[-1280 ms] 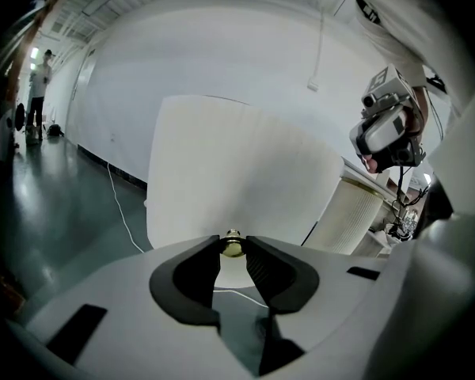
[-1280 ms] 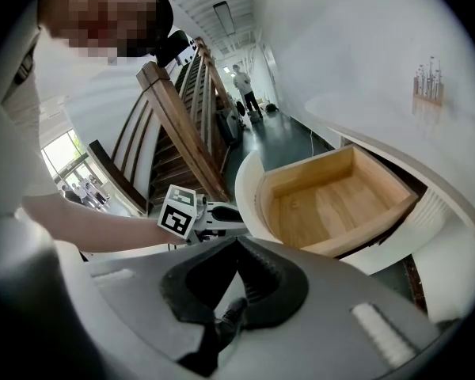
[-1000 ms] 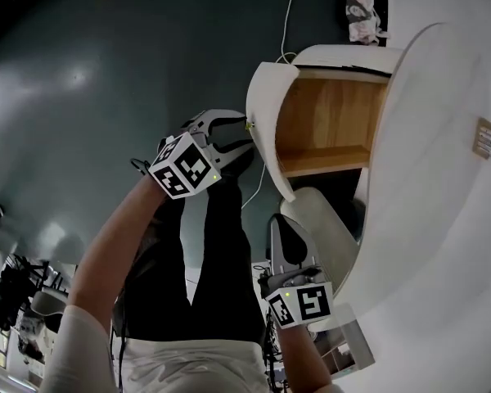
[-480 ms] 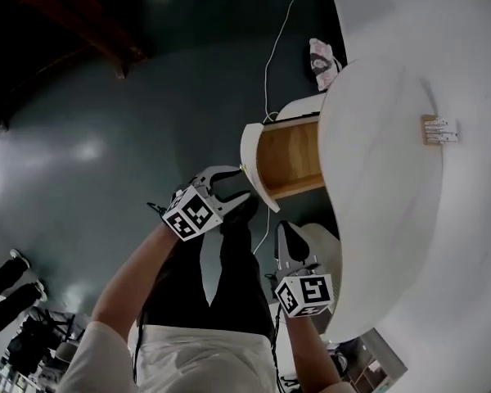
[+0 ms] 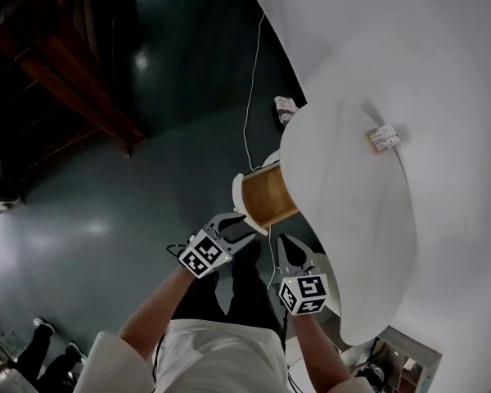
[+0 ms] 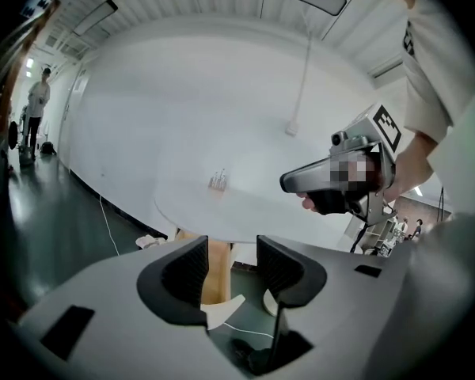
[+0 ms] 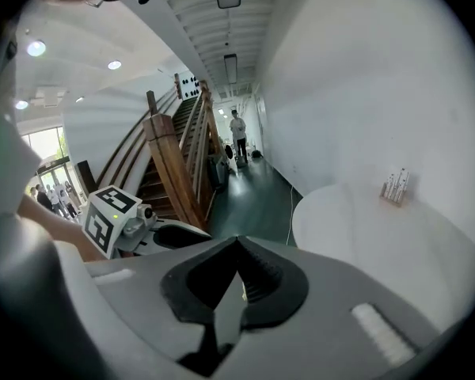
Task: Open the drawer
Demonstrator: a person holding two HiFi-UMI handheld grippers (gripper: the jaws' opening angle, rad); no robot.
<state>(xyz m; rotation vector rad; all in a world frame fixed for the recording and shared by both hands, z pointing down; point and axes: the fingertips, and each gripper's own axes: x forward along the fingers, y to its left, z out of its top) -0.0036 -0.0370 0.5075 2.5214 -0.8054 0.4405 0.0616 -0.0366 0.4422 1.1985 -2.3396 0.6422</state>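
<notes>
The drawer [image 5: 266,195] under the white round table [image 5: 352,219] stands pulled out, its wooden inside showing behind its white front [image 5: 239,196]. My left gripper [image 5: 239,226] hovers just in front of that white front, apart from it, open with nothing between its fingers. In the left gripper view the open jaws [image 6: 231,266] frame the wooden drawer [image 6: 215,279] below the table [image 6: 245,204]. My right gripper [image 5: 285,246] is held beside the drawer under the table's edge. It is shut and empty, its pads meeting at the tip [image 7: 238,242].
A small card holder [image 5: 383,137] stands on the table. A white cable [image 5: 250,97] runs over the dark floor to a crumpled cloth [image 5: 285,111]. A wooden staircase [image 7: 174,172] rises at the left. People stand far off [image 7: 237,137].
Both grippers have risen with the person standing up. The left one has come off the drawer's front. The drawer now looks smaller and farther below.
</notes>
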